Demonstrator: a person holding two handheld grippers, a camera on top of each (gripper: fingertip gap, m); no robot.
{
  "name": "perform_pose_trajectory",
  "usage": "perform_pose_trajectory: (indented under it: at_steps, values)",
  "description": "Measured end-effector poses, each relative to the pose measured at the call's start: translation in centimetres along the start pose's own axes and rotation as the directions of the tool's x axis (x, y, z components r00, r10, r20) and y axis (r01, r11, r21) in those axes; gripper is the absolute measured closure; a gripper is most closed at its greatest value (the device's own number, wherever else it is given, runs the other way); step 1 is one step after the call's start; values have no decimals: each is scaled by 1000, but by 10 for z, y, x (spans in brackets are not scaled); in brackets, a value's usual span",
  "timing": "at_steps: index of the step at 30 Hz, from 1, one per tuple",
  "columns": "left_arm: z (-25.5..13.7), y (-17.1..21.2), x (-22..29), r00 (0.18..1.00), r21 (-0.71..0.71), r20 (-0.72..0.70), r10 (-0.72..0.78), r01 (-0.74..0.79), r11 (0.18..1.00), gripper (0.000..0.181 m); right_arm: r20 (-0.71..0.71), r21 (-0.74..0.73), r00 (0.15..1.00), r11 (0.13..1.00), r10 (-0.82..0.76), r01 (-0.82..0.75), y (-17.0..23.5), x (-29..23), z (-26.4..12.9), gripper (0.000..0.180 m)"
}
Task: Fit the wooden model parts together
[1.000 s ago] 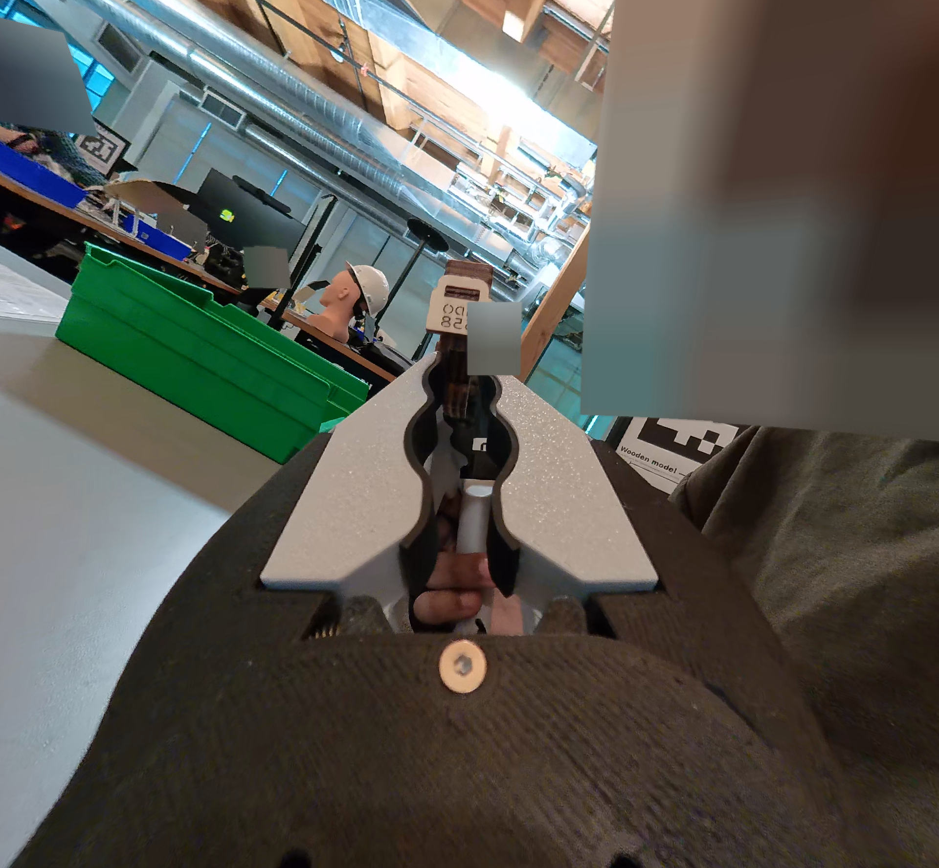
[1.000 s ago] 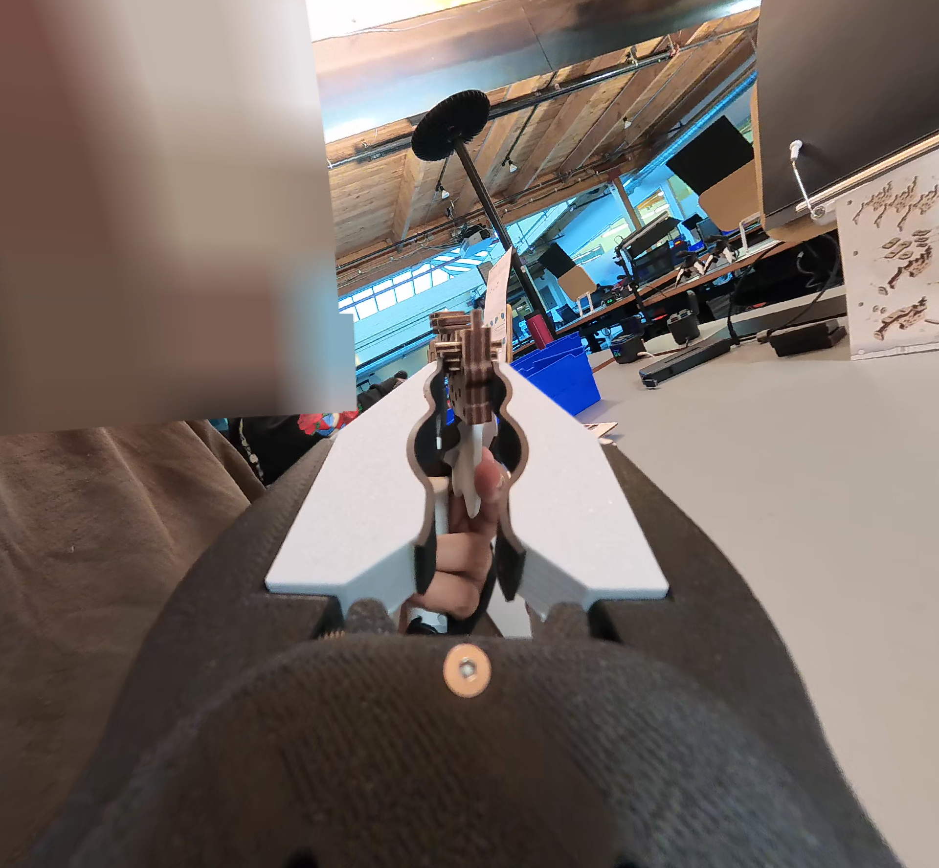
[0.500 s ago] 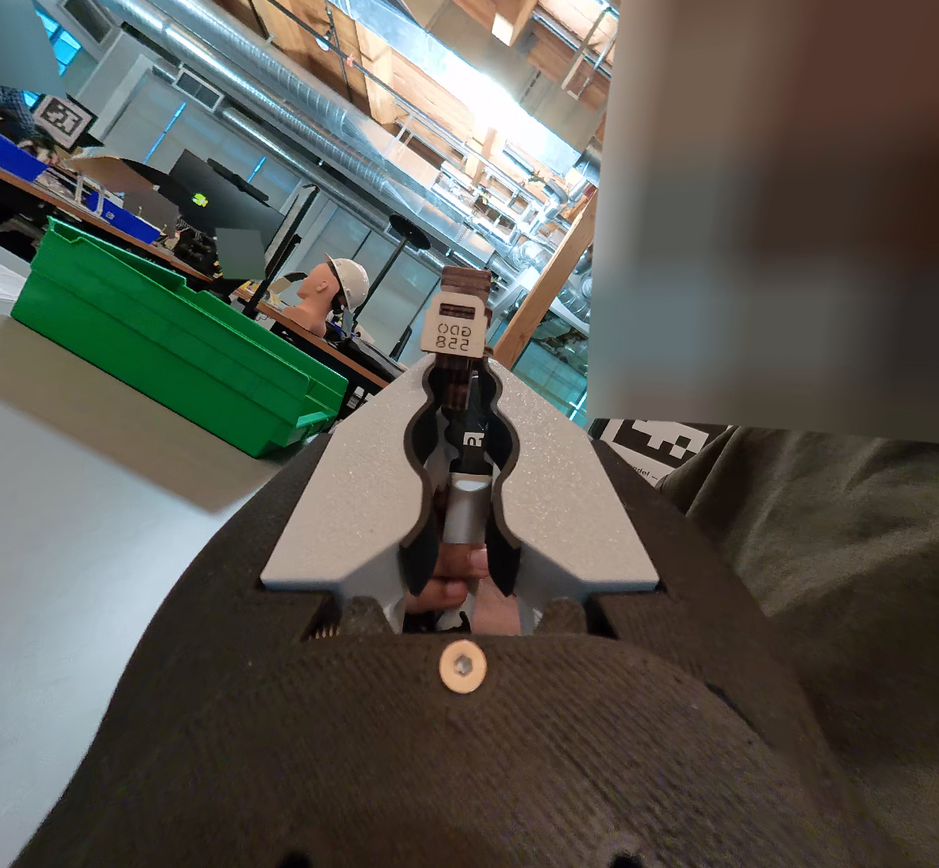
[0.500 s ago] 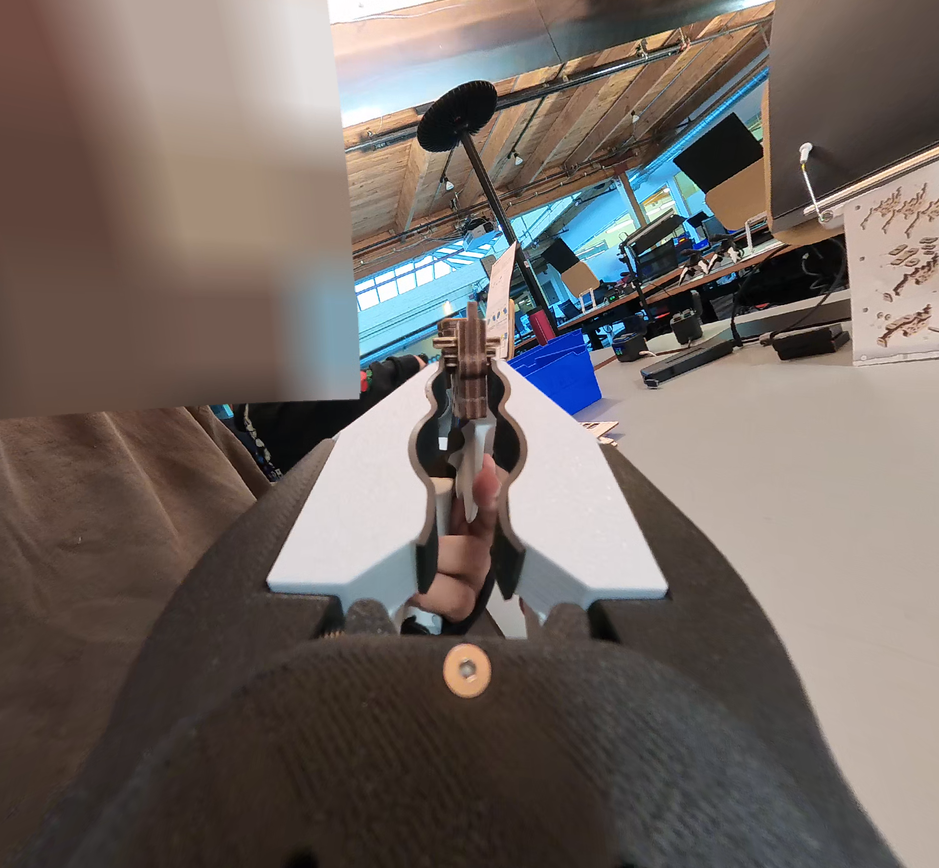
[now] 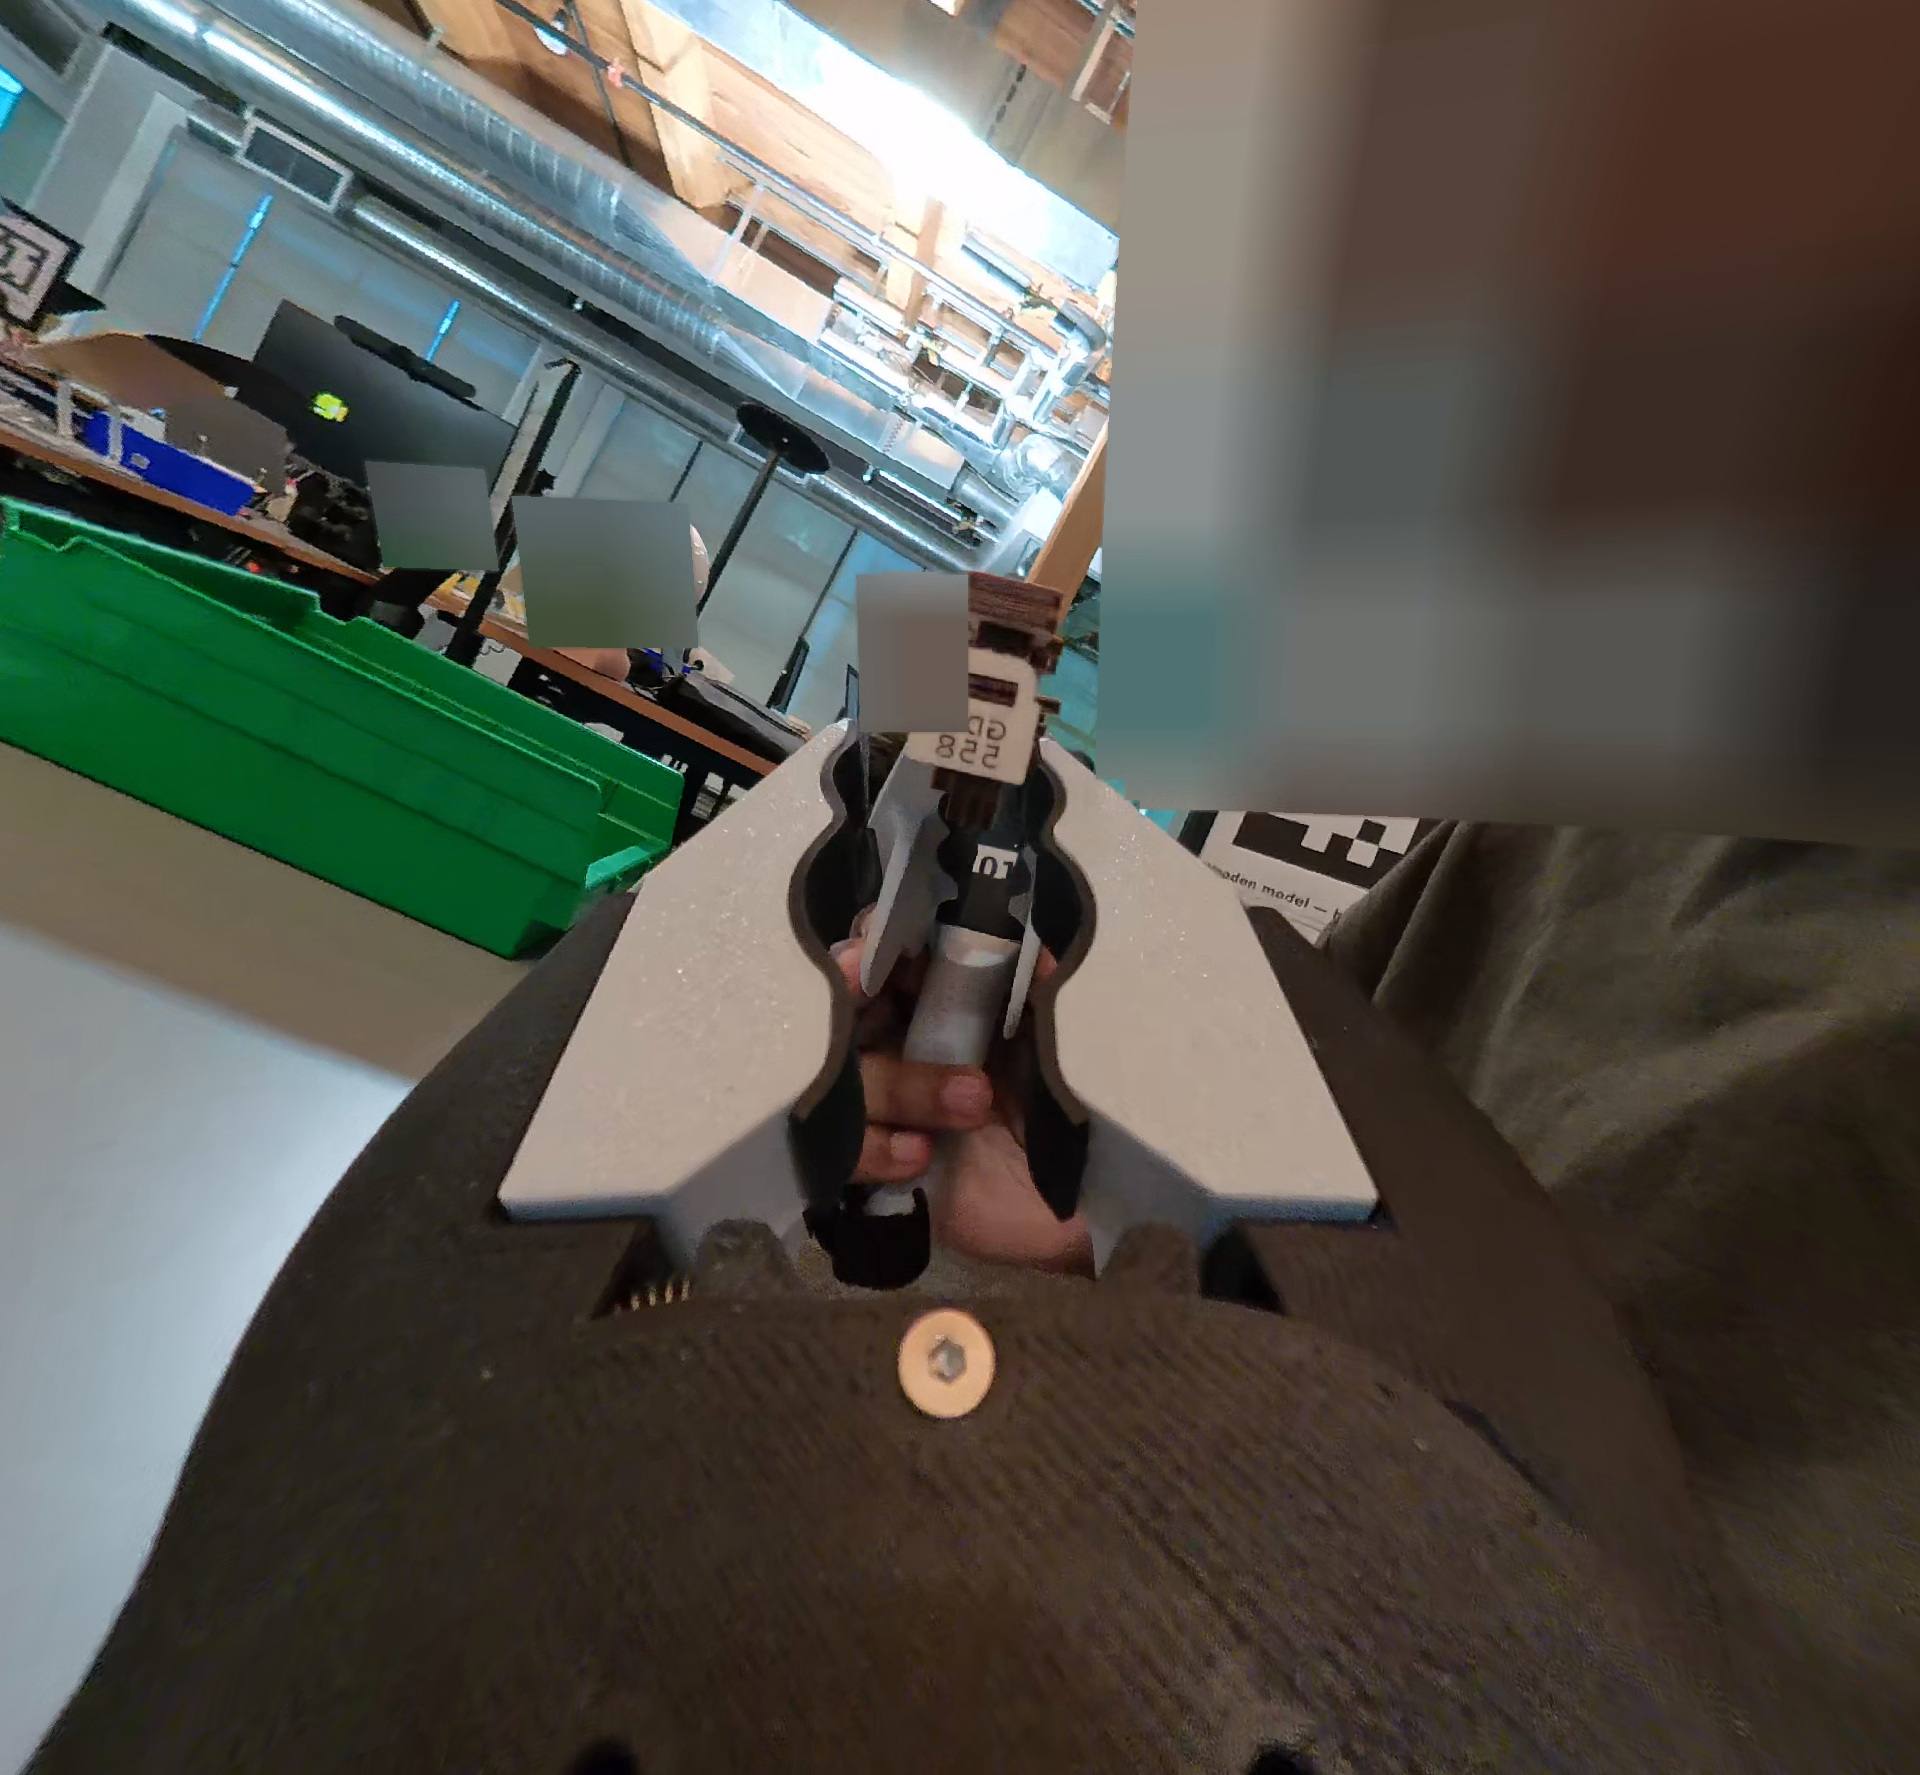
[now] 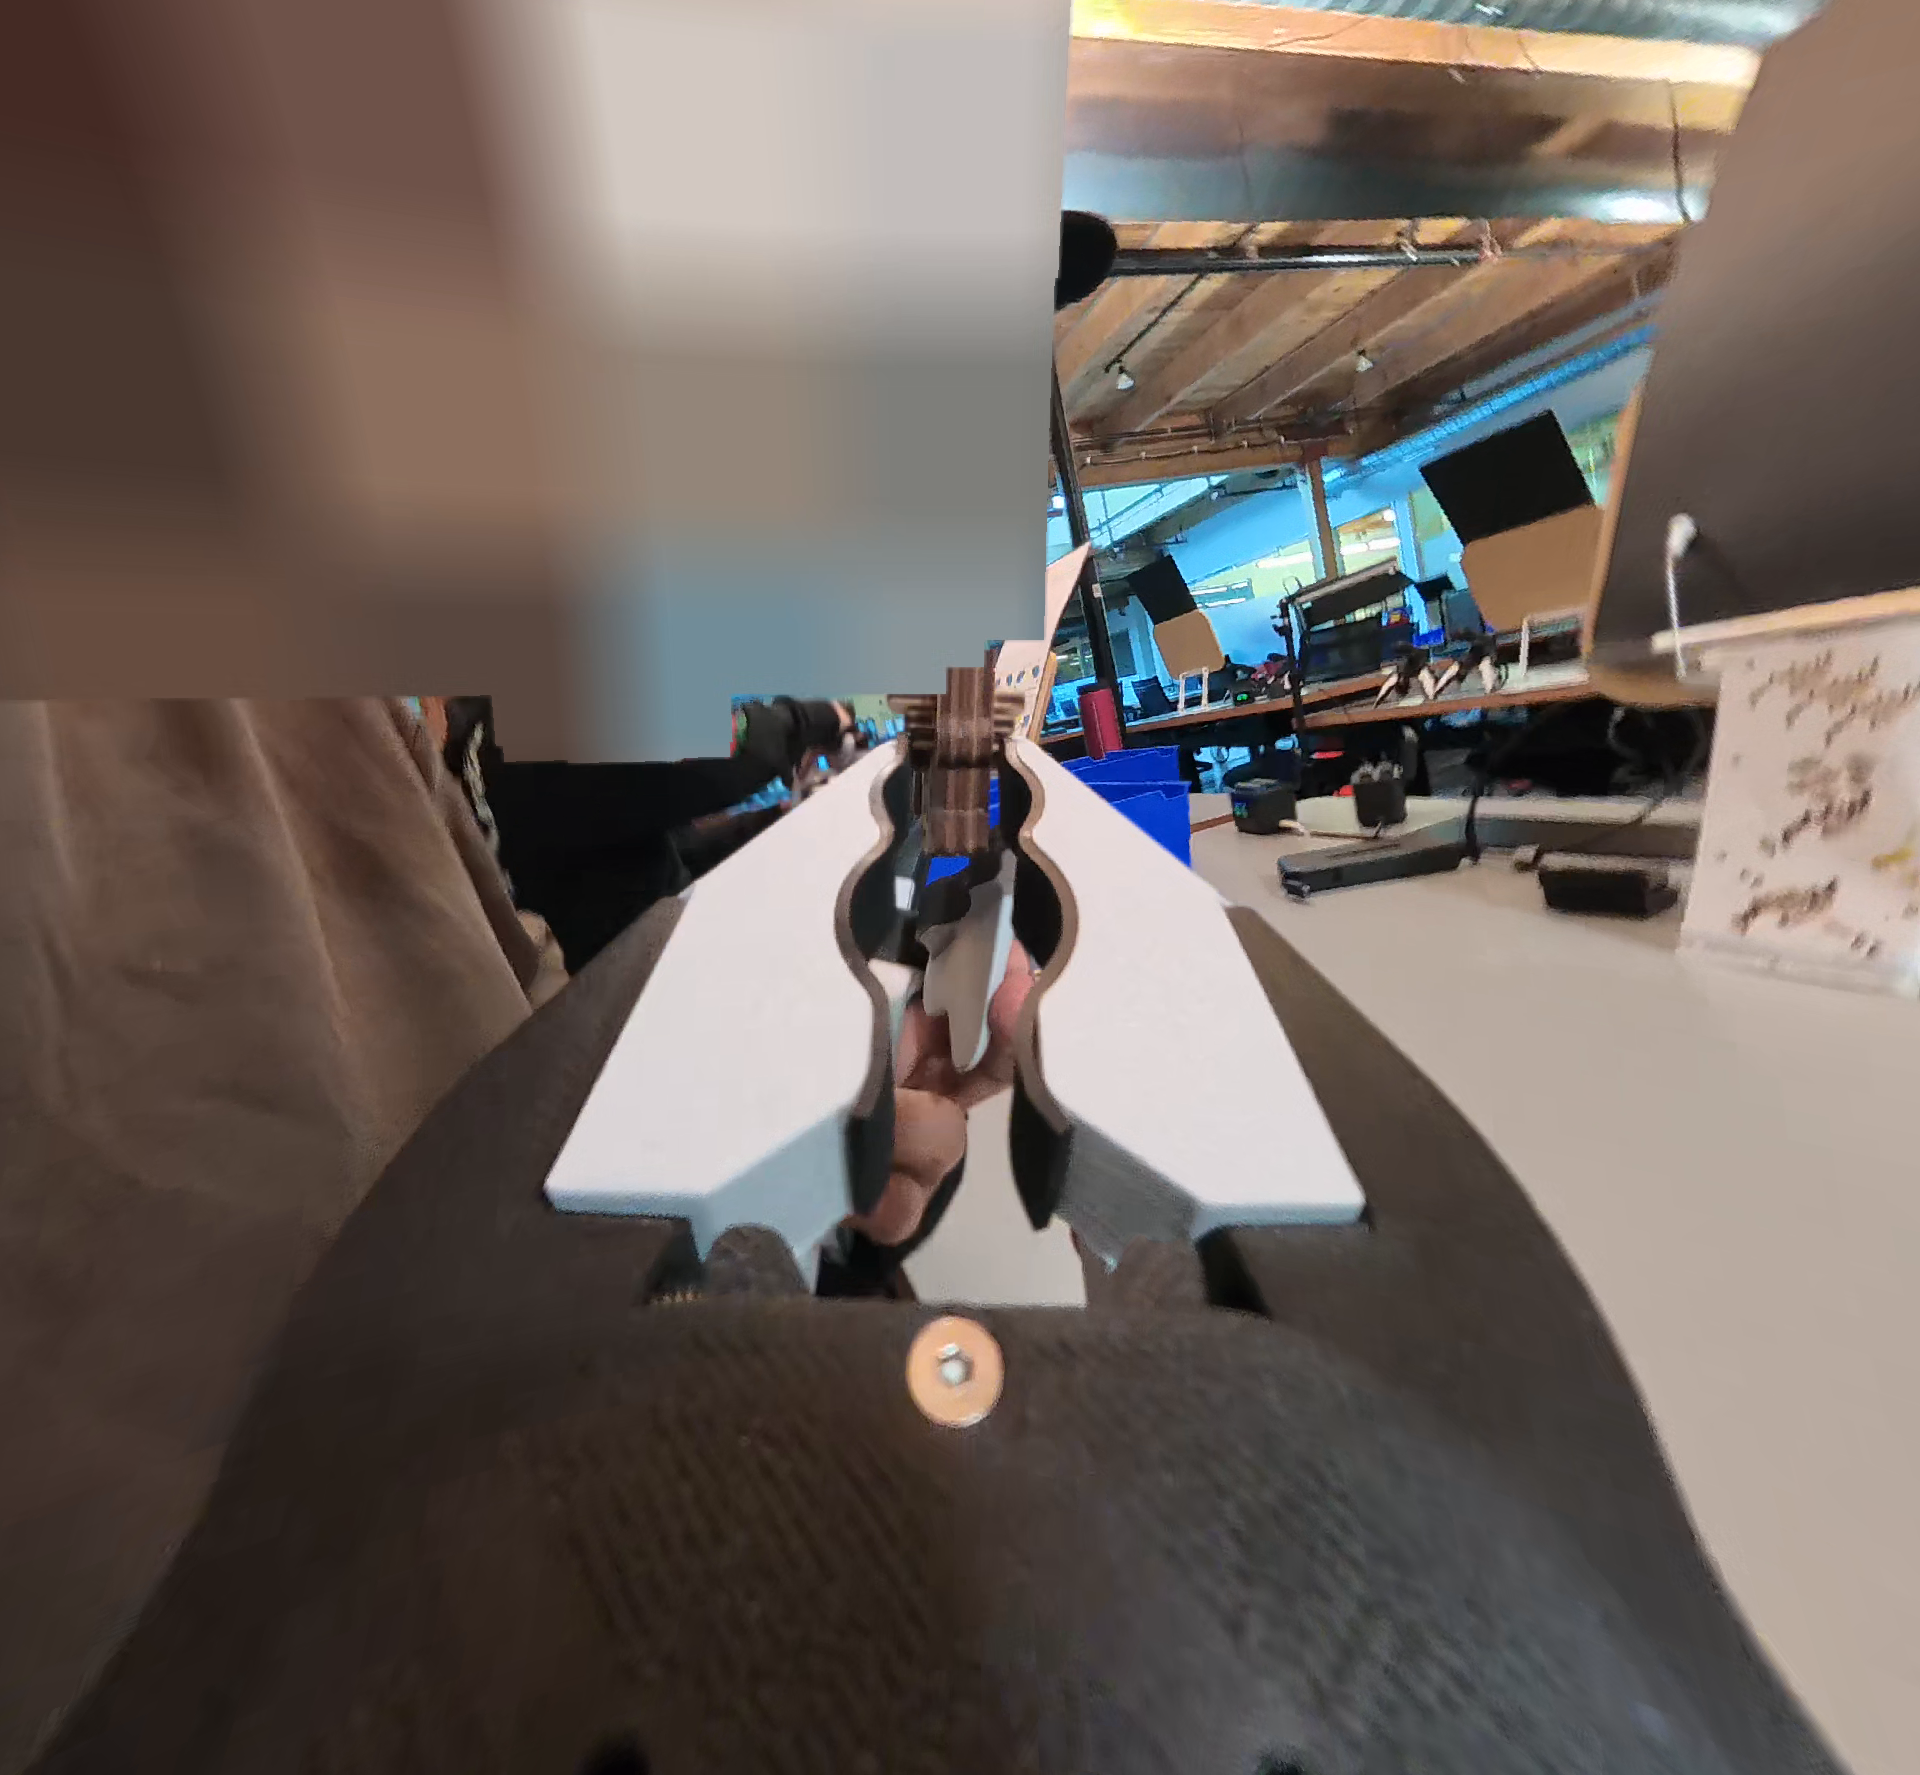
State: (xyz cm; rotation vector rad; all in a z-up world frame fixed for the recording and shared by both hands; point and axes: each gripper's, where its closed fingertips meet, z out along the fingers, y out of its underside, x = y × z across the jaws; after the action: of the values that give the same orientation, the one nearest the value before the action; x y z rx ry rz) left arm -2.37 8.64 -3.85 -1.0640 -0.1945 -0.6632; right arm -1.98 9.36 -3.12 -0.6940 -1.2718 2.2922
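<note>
At far left a green bin (image 5: 312,717) sits on the table (image 5: 156,1154). Your left gripper (image 5: 951,759) is nearly closed, pinching a wooden part (image 5: 1003,717) at its tips, raised off the table. Your right gripper (image 6: 961,759) is likewise nearly closed, clamping the stacked wooden model (image 6: 961,769) at its tips, raised too. At far right a white sheet (image 6: 1808,811) stands on the table
</note>
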Motion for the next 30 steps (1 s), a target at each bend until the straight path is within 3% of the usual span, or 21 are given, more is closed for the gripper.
perform_pose_trajectory:
  at_steps: [4, 9, 30]
  values:
    - [0, 0, 10, 998, -13, -49, 40, -41, 999, 154, 36, -14, 992, 993, -117, 118, -2, -13, 3, 165]
    - [1, 0, 19, 993, -27, -102, 59, -62, 998, 166, 63, -14, 990, 991, -129, 130, -3, -18, 2, 165]
    - [-1, 3, 4, 998, -43, -55, 7, -10, 999, 161, 60, -10, 985, 987, 163, -163, 4, 3, -2, 166]
